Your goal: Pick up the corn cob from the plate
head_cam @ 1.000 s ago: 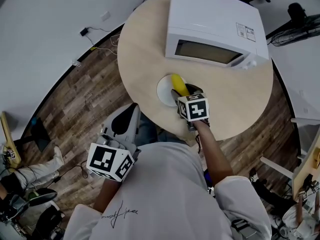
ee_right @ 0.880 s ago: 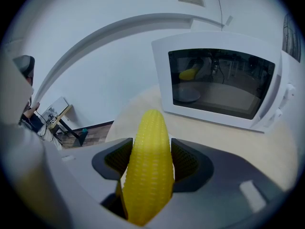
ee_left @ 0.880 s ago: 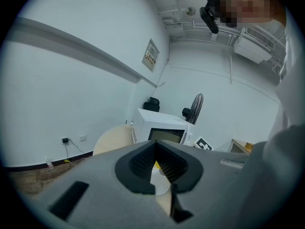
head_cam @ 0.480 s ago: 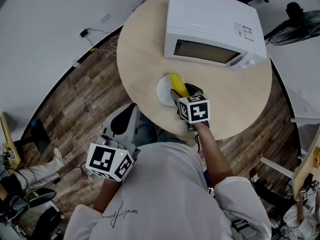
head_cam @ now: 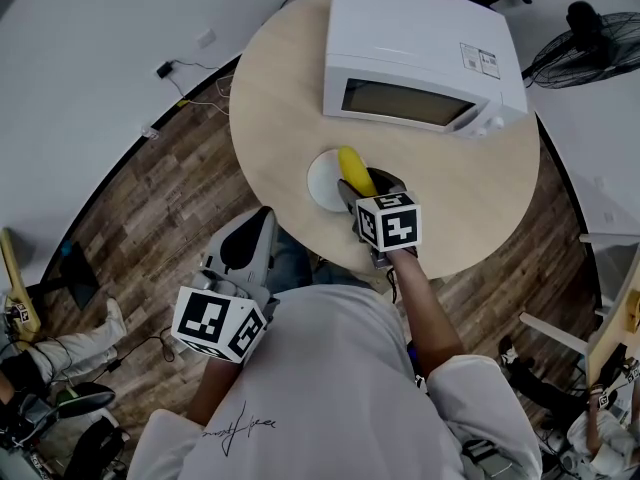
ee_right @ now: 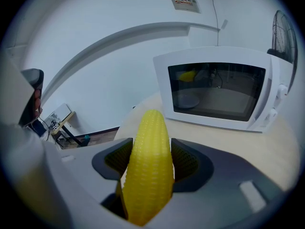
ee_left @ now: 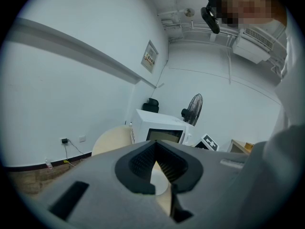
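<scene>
Barely anything's shifted: right gripper stays pinched on the corn cob, low over the plate at frame centre. Left gripper idles lower left, tips together, empty. Grasp looks made, so the next move should be a steady lift clear.

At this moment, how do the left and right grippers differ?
The right gripper is clamped on the corn cob; the left gripper is shut on nothing. The right gripper is over the plate on the table; the left gripper hangs back beyond the table's edge. Both face the microwave.
</scene>
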`<state>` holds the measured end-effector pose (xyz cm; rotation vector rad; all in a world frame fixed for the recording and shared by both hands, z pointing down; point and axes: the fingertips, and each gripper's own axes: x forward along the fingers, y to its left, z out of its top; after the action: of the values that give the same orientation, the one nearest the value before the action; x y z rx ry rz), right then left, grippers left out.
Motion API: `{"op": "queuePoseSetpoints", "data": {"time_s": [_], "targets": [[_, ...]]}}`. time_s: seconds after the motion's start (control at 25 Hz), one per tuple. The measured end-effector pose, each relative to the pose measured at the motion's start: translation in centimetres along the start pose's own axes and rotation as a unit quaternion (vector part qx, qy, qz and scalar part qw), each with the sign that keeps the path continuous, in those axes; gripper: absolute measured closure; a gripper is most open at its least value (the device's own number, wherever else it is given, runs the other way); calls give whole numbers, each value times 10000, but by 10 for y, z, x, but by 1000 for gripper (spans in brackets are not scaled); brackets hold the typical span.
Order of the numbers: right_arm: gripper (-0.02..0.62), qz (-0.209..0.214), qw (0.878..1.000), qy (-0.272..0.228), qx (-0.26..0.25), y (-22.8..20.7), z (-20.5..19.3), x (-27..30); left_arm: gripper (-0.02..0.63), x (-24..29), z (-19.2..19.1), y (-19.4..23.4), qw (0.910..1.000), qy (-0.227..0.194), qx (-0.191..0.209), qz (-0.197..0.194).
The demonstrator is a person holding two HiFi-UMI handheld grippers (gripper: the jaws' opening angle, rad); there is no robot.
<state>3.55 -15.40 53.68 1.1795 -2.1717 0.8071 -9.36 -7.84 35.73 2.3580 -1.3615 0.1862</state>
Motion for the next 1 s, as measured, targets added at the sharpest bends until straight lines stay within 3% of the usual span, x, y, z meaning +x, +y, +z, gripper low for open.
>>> {"op": "queuePoseSetpoints", "data": {"time_s": [1.0], "targets": [[328, 191, 9974, -663, 211, -7, 32, -47, 615, 8, -1, -15, 10000, -85, -28, 3]]}}
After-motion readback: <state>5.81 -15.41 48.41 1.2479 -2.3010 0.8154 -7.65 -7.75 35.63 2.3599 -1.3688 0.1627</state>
